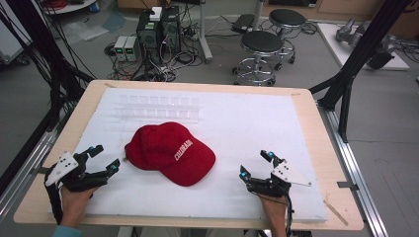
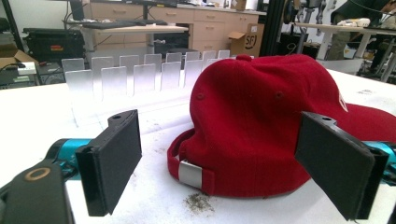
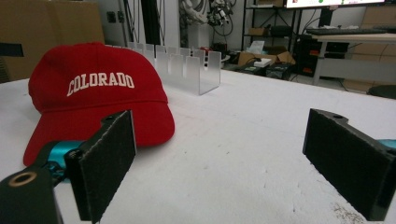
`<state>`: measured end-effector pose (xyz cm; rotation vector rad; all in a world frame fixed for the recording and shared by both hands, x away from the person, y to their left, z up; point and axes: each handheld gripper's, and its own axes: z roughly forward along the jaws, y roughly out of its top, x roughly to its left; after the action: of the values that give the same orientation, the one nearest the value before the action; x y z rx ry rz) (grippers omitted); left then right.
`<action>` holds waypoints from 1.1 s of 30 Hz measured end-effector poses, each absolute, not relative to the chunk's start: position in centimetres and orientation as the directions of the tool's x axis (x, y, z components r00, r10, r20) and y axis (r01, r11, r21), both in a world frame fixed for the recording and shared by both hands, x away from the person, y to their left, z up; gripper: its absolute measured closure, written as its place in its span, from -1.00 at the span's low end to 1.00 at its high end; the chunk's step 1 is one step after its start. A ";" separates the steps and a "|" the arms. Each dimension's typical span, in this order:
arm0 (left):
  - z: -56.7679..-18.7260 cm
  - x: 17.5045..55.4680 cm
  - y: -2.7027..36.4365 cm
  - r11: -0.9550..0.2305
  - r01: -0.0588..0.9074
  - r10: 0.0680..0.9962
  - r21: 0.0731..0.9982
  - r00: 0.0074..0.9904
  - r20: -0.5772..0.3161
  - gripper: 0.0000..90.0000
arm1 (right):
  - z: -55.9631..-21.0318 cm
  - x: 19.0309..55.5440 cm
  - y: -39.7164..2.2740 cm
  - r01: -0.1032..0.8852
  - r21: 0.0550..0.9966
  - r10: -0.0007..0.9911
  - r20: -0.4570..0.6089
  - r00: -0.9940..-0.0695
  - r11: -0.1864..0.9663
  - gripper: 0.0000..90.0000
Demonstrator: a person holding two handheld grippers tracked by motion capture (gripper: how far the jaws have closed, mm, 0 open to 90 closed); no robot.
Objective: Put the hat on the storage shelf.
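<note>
The left hand-held gripper (image 1: 105,157) is hovering released near the desk's (image 1: 306,101) front-left corner, facing the red cap (image 1: 170,153) sitting mid-desk; it should be closing squarely on the back strap. The right hand-held gripper (image 1: 257,165) is waiting released, front-right.

Red cap (image 3: 93,100): white block capitals "COLORADO" stitched across the front panel above the brim, fully legible in the right gripper view; the same white lettering shows on the cap in the high view (image 1: 170,153), running along the front, too small there to read with confidence beyond its first letters; in the left gripper view only a sliver of white lettering shows at the cap's far right side, not readable. Cardboard box (image 2: 245,43) in the background by the desks, left gripper view: dark printed mark reading "SF" on its side. No other text, number or sign can be read.
</note>
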<state>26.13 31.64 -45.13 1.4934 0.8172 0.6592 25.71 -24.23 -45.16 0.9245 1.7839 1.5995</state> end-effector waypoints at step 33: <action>-37.9 31.0 27.0 -0.145 0.265 0.742 0.953 0.667 -0.073 -0.71 | -45.1 25.8 -24.1 0.119 0.991 0.798 0.019 -0.602 0.066 -0.81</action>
<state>30.97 27.05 -37.88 1.7140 0.8200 0.5084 25.84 -24.13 -45.12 0.9130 1.7940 1.5811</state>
